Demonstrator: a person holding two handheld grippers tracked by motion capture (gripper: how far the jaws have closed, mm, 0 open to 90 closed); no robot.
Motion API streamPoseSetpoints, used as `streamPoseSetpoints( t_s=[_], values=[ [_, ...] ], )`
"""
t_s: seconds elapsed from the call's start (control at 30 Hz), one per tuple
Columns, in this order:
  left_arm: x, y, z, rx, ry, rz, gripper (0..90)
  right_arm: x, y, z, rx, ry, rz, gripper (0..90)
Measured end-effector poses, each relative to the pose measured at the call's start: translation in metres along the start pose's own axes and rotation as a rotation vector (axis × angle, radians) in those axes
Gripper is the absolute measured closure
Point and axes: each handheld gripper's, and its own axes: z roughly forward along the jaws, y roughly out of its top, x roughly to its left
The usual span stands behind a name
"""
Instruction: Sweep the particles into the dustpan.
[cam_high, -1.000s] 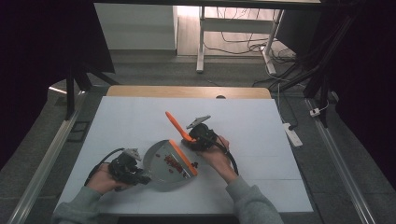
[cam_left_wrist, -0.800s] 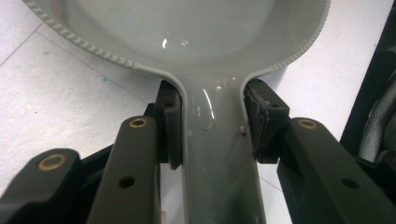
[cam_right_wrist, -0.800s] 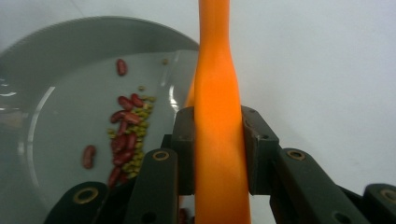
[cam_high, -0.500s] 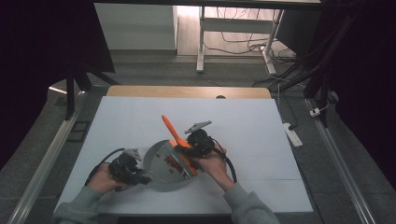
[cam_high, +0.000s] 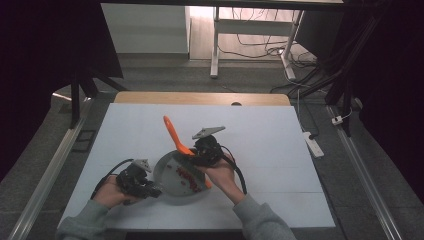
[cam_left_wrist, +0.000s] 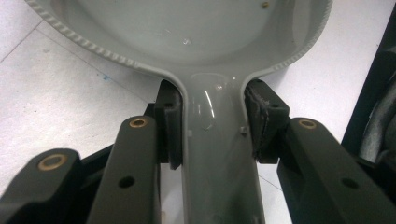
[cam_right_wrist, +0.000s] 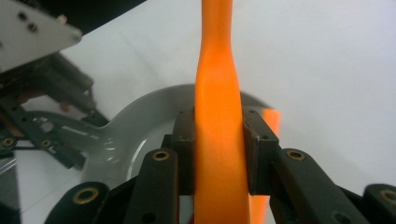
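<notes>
Grey frying pan (cam_high: 172, 176), round and shallow, with a beaded rim and glossy inside; sits flat on the white counter (cam_high: 280, 145) near its front edge. Handle (cam_left_wrist: 217, 154) points toward the left, pinched at its root between the pads of the left claw (cam_high: 150, 189). Small red pieces (cam_high: 189, 176) scattered over the right half of the pan floor. Orange plastic spatula (cam_high: 175, 136), long and slim, held slanting over the pan: blade end low at the right inner side, handle end rising up and away to the back. Clamped mid-handle by the right claw (cam_right_wrist: 218, 140).
</notes>
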Motion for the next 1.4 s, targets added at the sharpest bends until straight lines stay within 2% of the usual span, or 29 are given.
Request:
streamPoseSetpoints(
  t_s=[0.2, 0.3, 0.43, 0.53, 0.67, 0.8, 0.9, 1.0, 1.27, 1.4],
  values=[
    [0.000, 0.000, 0.000, 0.000, 0.003, 0.000, 61.4, -0.018, -0.003, -0.014, -0.011, -0.075, 0.005, 70.5],
    [0.000, 0.000, 0.000, -0.001, 0.002, -0.001, 61.4, -0.026, -0.005, -0.014, 0.011, -0.118, 0.002, 70.5],
    [0.000, 0.000, 0.001, -0.002, 0.002, -0.003, 61.4, -0.036, -0.010, -0.008, 0.047, -0.139, 0.023, 70.4],
    [0.000, 0.000, 0.001, -0.004, 0.003, -0.003, 61.4, -0.038, -0.013, 0.000, 0.077, -0.132, 0.023, 70.5],
    [0.000, -0.001, 0.000, -0.007, 0.003, -0.003, 61.4, -0.028, -0.016, 0.012, 0.099, -0.080, 0.014, 70.5],
    [0.000, -0.001, 0.000, -0.014, 0.004, -0.004, 61.4, -0.011, -0.012, 0.016, 0.098, -0.036, -0.032, 70.5],
    [0.000, -0.002, 0.000, -0.018, 0.005, -0.006, 61.4, -0.005, -0.009, 0.013, 0.075, 0.005, -0.018, 70.5],
    [0.001, -0.002, 0.001, -0.026, 0.005, -0.007, 61.4, -0.005, -0.008, 0.006, 0.043, -0.001, -0.030, 70.5],
    [-0.001, -0.004, 0.002, -0.053, 0.009, -0.011, 61.4, -0.017, -0.013, -0.020, -0.033, -0.046, -0.025, 70.5],
    [-0.002, -0.004, 0.003, -0.065, 0.015, -0.011, 61.4, -0.024, -0.017, -0.029, -0.043, -0.063, -0.019, 70.5]
  ],
)
